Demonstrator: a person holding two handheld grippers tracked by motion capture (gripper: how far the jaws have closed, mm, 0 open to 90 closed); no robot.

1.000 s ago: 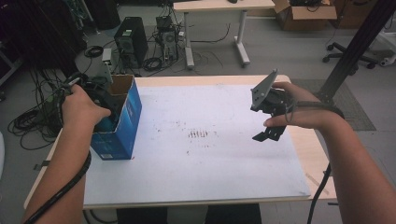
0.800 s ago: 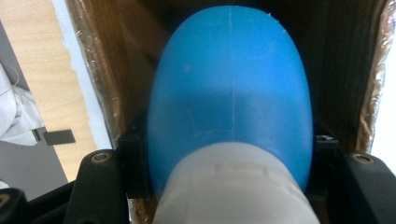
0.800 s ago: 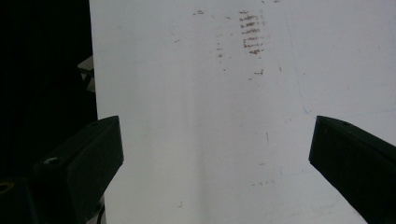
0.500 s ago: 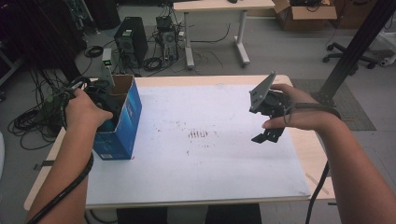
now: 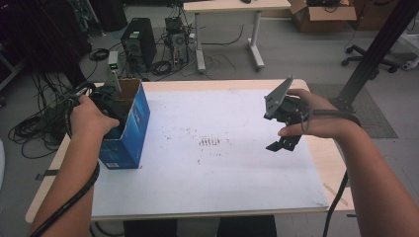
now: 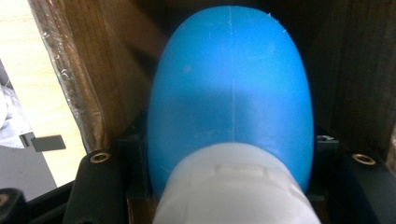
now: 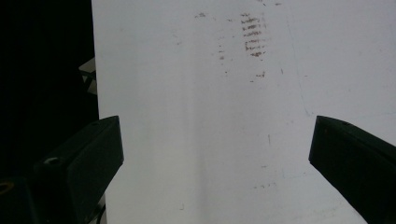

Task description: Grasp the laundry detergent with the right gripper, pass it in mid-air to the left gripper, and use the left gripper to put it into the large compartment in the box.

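A blue cardboard box (image 5: 129, 133) with open brown flaps stands at the table's left edge. My left gripper (image 5: 106, 101) reaches into its open top. In the left gripper view it (image 6: 231, 154) is shut on a smooth blue rounded object with a white end (image 6: 231, 93), held inside the box's brown inner walls (image 6: 112, 70). My right gripper (image 5: 284, 144) hangs open above the right side of the white table top (image 5: 207, 173), jaws pointing down. In the right gripper view it (image 7: 215, 154) has nothing between its wide-apart jaws.
The white sheet carries a patch of faint brown marks (image 5: 211, 142) near its middle. Beyond the table stand computer towers (image 5: 136, 42), floor cables and a second desk (image 5: 232, 10). A black post (image 5: 375, 54) rises at the right.
My left hand has shifted slightly at the box's open top. The right gripper has stayed where it was, still open.
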